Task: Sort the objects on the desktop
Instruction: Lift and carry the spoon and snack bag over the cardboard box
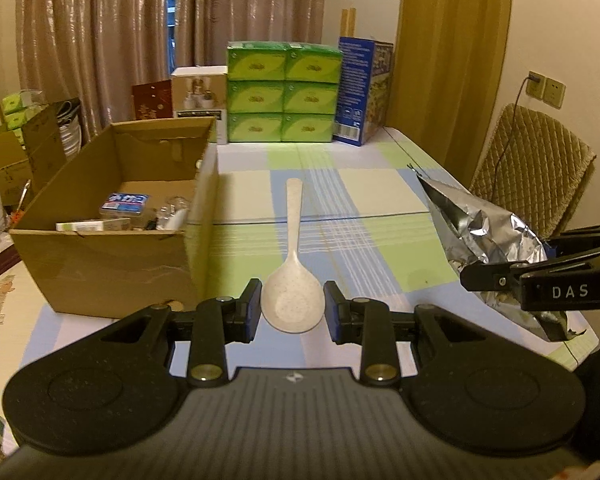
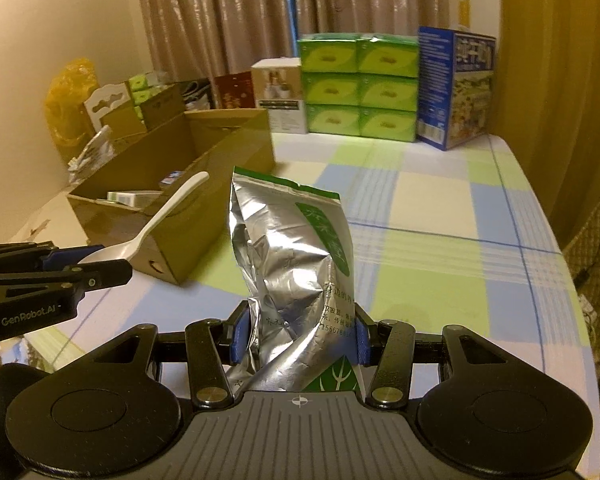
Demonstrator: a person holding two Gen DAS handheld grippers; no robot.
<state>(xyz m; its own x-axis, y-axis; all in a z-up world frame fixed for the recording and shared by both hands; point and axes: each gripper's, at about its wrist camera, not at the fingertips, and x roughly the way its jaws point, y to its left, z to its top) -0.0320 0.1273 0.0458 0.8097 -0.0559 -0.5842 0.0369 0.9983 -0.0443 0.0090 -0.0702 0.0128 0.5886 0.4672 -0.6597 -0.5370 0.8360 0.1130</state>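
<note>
My left gripper (image 1: pixel 293 309) is shut on the bowl of a speckled cream spoon (image 1: pixel 293 256), whose handle points away over the checked tablecloth. The spoon also shows in the right wrist view (image 2: pixel 156 220), held above the table next to the cardboard box. My right gripper (image 2: pixel 299 336) is shut on a crinkled silver foil bag with green print (image 2: pixel 292 256), held upright. The bag also shows at the right of the left wrist view (image 1: pixel 488 236), in the right gripper (image 1: pixel 512 280).
An open cardboard box (image 1: pixel 112 268) with several small items stands at the left of the table (image 1: pixel 380 200). Stacked green boxes (image 1: pixel 282 92), a blue box (image 1: pixel 364 88) and a white box (image 1: pixel 198 92) line the far edge. A chair (image 1: pixel 536 168) stands at the right.
</note>
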